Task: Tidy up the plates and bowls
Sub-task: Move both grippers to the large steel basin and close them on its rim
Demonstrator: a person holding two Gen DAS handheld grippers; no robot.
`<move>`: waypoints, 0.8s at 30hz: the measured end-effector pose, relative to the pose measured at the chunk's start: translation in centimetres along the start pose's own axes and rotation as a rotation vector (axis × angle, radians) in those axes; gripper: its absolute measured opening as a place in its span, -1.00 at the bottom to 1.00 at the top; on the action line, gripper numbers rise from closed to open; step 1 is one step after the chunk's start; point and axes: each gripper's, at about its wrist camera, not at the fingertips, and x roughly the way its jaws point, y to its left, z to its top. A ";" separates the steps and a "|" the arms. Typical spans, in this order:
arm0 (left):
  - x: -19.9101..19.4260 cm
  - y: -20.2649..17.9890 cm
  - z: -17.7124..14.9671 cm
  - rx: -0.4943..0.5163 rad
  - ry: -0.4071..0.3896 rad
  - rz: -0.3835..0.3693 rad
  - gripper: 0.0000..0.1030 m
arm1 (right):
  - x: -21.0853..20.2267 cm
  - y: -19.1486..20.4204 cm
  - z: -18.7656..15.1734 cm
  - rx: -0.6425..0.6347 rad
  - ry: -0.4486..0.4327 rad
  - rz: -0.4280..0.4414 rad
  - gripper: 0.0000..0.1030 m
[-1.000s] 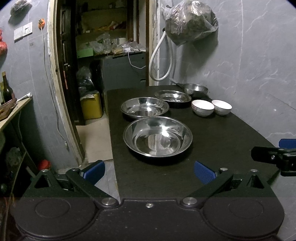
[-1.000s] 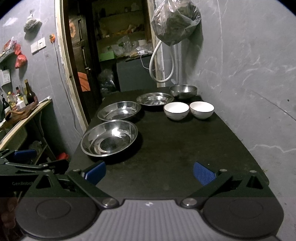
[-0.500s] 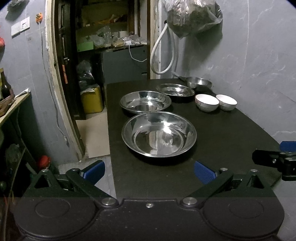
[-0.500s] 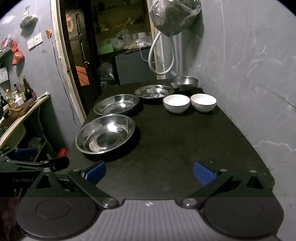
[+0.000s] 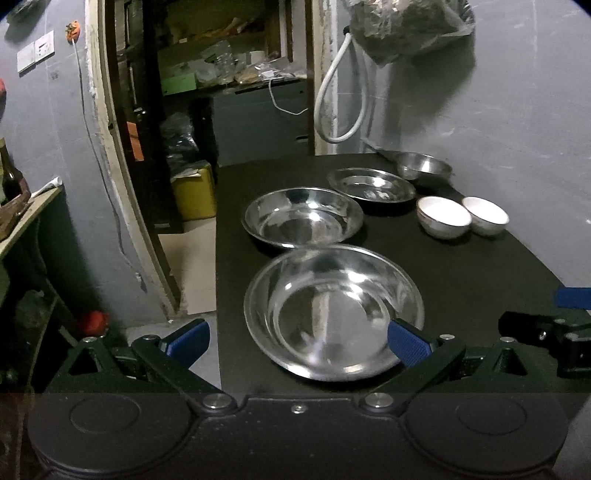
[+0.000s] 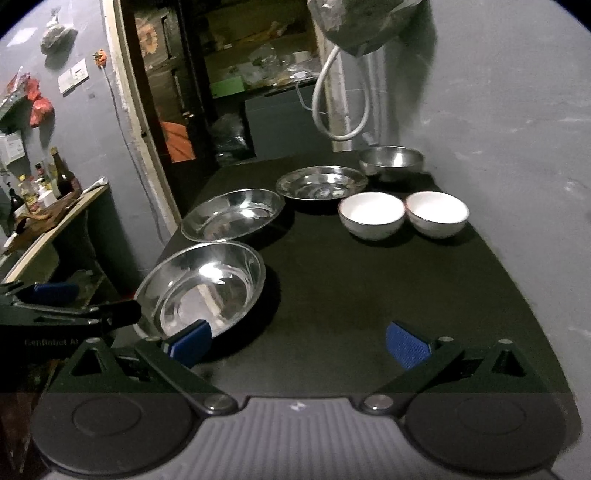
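Three steel plates lie in a row on the black table (image 5: 480, 280): a near plate (image 5: 332, 310), a middle plate (image 5: 301, 216) and a far plate (image 5: 371, 184). A steel bowl (image 5: 423, 166) stands at the back. Two white bowls (image 5: 443, 216) (image 5: 484, 216) sit side by side at the right. My left gripper (image 5: 297, 341) is open and empty, its right finger over the near plate's front rim. My right gripper (image 6: 297, 341) is open and empty above the table's front, beside the near plate (image 6: 201, 291). The white bowls (image 6: 371, 216) (image 6: 437, 214) lie ahead of it.
A grey wall runs along the table's right side, with a hanging bag (image 5: 406, 26) and a white hose (image 5: 340, 92). An open doorway (image 5: 221, 110) and a yellow can (image 5: 194, 192) lie left of the table. A wooden shelf with bottles (image 6: 48, 199) stands at far left.
Both grippers have moved forward toward the dishes. The near plate now looms larger, and the left gripper's right finger has reached its front rim. Nothing was grasped.
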 end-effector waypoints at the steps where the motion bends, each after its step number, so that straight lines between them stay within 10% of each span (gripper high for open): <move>1: 0.4 -0.1 0.5 -0.001 0.008 0.010 0.98 | 0.6 -0.2 0.4 -0.001 0.008 0.013 1.00; 16: 6.1 4.4 6.5 -0.063 0.074 0.103 0.99 | 6.9 0.2 4.8 0.063 0.055 0.150 1.00; 24: 13.4 8.5 10.3 -0.060 0.109 0.000 0.99 | 12.0 1.4 7.7 0.150 0.072 0.083 1.00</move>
